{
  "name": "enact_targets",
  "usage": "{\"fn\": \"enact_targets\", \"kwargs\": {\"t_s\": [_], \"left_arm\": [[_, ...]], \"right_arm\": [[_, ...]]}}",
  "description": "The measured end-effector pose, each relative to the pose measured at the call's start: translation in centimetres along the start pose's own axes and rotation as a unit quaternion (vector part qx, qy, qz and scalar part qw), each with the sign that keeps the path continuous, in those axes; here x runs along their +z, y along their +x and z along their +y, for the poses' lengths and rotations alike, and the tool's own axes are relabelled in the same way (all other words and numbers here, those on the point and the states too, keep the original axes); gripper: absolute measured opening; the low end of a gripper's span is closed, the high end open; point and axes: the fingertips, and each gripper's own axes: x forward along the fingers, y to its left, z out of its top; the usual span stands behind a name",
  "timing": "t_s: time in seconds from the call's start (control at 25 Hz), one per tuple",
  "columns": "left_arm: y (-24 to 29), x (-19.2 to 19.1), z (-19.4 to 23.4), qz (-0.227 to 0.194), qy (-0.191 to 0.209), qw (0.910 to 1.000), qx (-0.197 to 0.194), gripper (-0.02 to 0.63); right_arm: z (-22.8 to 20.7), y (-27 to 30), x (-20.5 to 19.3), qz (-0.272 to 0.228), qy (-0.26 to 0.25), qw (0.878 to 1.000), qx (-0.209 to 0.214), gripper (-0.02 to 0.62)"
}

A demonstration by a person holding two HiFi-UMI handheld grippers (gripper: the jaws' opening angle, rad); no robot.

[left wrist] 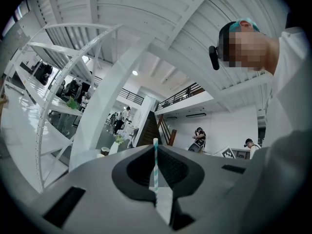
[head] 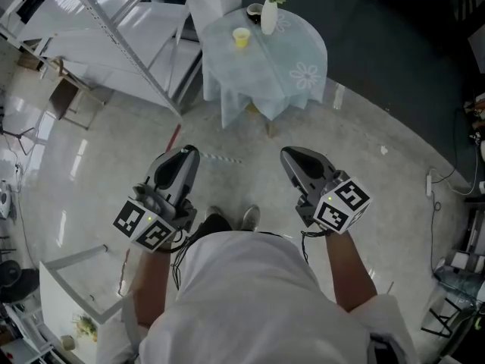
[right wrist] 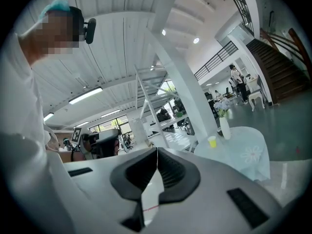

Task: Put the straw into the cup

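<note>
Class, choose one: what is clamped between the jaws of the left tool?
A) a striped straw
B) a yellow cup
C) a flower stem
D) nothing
A: the left gripper view shows the left tool with its jaws closed on a teal-and-white striped straw, while the yellow cup stands on the round table ahead.

Ahead of my fingers (head: 303,169) a pale, glossy floor (head: 364,150) runs to a round tabletop (head: 299,74) under a light, flower-printed cloth, with dark flooring (head: 394,36) beyond it. Ahead and to their left stands a white metal rack (head: 129,36). Far beyond them a dark staircase (right wrist: 275,48) rises under round ceiling lights (right wrist: 196,40).
</note>
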Motion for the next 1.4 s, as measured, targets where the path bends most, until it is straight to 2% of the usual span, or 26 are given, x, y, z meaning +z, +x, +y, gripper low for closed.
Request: {"fn": "enact_targets", "kwargs": {"t_s": [0.36, 0.72, 1.04, 1.4], "left_arm": [[0.6, 0.0, -0.1, 0.000, 0.005, 0.9999, 0.011, 0.034], [2.2, -0.2, 1.8, -0.003, 0.006, 0.9998, 0.017, 0.034], [4.3, -0.5, 5.3, -0.009, -0.002, 0.9997, 0.022, 0.034], [7.9, 0.0, 12.2, 0.004, -0.019, 0.9997, 0.018, 0.034]], "right_arm": [[-1.2, 0.1, -0.3, 0.006, 0.005, 1.000, 0.008, 0.021], [-3.2, 1.6, -0.2, 0.012, 0.004, 1.000, 0.002, 0.021], [-5.6, 4.7, 0.5, 0.021, -0.009, 1.000, 0.004, 0.021], [-9.0, 11.1, 1.8, 0.034, -0.005, 0.999, -0.001, 0.021]]}}
